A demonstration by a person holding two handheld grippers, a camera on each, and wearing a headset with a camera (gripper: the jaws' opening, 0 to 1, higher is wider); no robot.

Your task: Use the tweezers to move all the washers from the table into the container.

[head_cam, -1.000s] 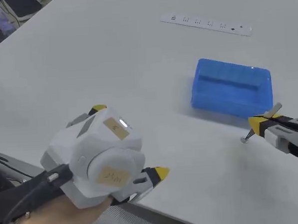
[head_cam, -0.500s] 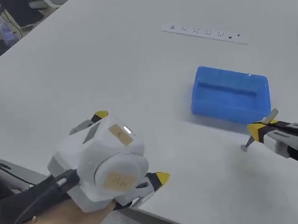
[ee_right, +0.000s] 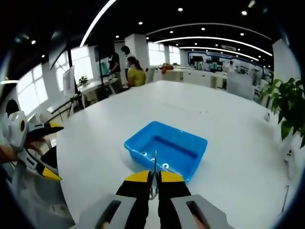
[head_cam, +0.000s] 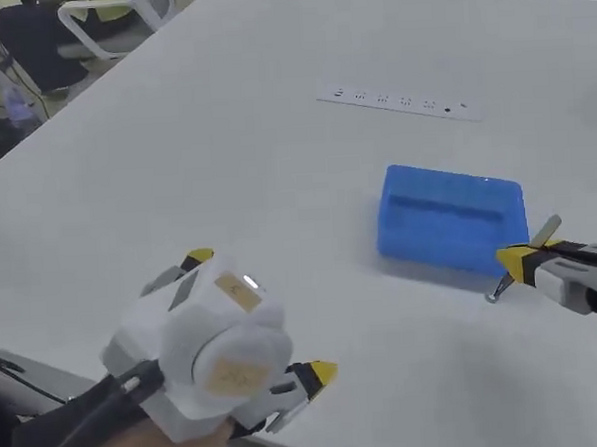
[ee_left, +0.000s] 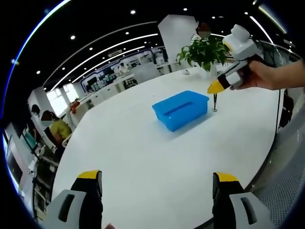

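Observation:
A blue container (head_cam: 451,218) (ee_left: 181,109) (ee_right: 167,149) sits on the white table (head_cam: 225,167). In the right gripper view, two small washers (ee_right: 144,153) lie on its floor. My right gripper (head_cam: 516,257) (ee_right: 154,177) (ee_left: 217,87) is shut on metal tweezers (head_cam: 500,288) (ee_right: 155,164) (ee_left: 215,102). Their tips point down at the table just beside the container's near right corner. Whether the tips hold a washer is too small to tell. My left gripper (head_cam: 261,301) (ee_left: 157,179) hovers open at the table's near edge, with nothing between its fingers.
A white power strip (head_cam: 397,103) lies behind the container. The table's near edge runs under my left gripper. A potted plant (ee_left: 205,50) (ee_right: 286,102) stands at the table's far end. Chairs (head_cam: 108,18) stand off the table's far left.
The head camera has tilted, so the whole scene sits lower. The tweezers' tips have come a little closer to the container's near edge. The left gripper has kept its place, still open.

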